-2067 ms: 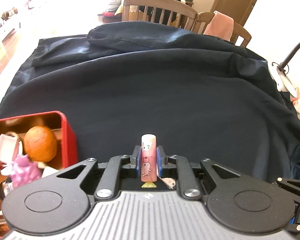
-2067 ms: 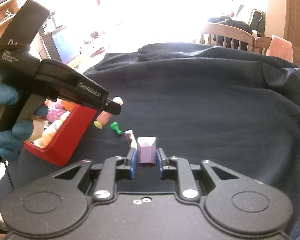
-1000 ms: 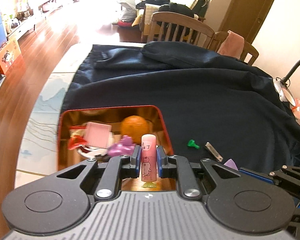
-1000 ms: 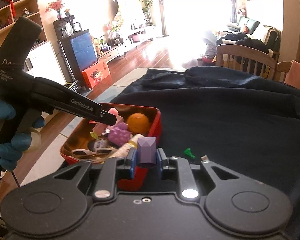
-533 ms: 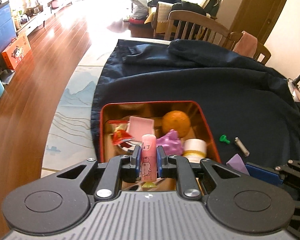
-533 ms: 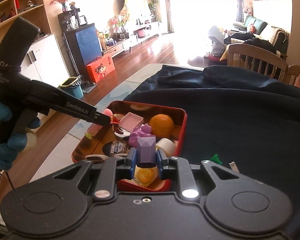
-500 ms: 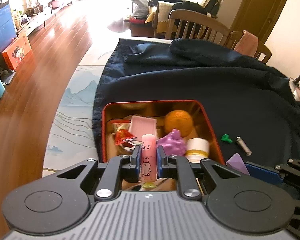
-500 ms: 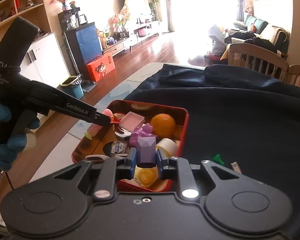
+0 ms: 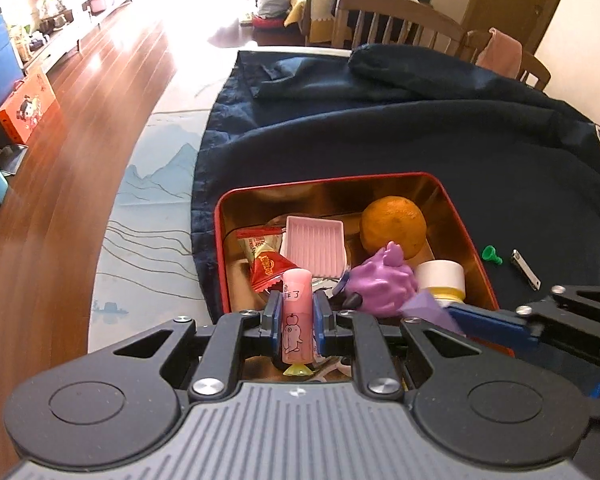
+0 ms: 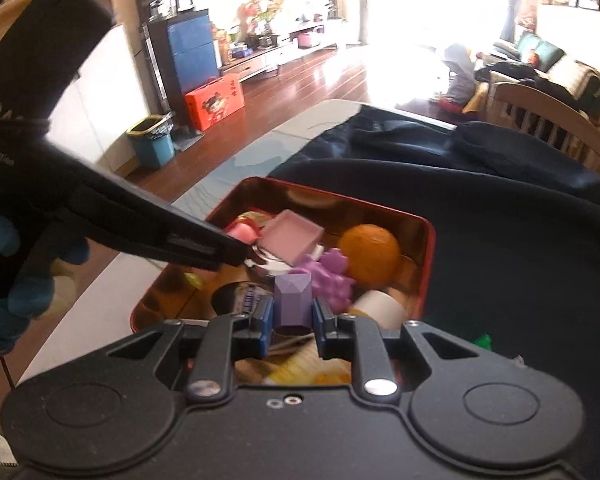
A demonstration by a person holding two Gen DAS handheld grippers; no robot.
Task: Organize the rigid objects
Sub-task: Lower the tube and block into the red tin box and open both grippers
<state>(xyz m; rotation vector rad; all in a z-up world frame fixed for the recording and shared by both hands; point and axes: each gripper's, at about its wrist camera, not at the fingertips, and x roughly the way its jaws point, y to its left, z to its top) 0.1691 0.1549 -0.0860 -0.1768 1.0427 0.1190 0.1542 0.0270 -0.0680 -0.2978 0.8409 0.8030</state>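
Observation:
My left gripper (image 9: 296, 312) is shut on a pink tube with a cartoon print (image 9: 297, 316), held upright over the near end of the red tin box (image 9: 332, 179). My right gripper (image 10: 292, 312) is shut on a lilac faceted block (image 10: 293, 300), also above the red tin box (image 10: 430, 240). Inside the tin lie an orange (image 9: 393, 226), a pink tray (image 9: 314, 246), a purple toy (image 9: 380, 280), a red snack packet (image 9: 265, 258) and a white-capped jar (image 9: 440, 276). The left gripper's black body (image 10: 148, 224) reaches in from the left of the right wrist view.
A green peg (image 9: 492, 255) and a small metal clip (image 9: 525, 269) lie on the dark blue cloth (image 9: 420, 132) right of the tin. Wooden chairs (image 9: 396, 20) stand behind the table. The table's left edge drops to a wooden floor (image 9: 60, 160).
Both grippers have moved left and lower, from beside the tin to above its contents, each still holding its object. The tin now fills the middle of both views.

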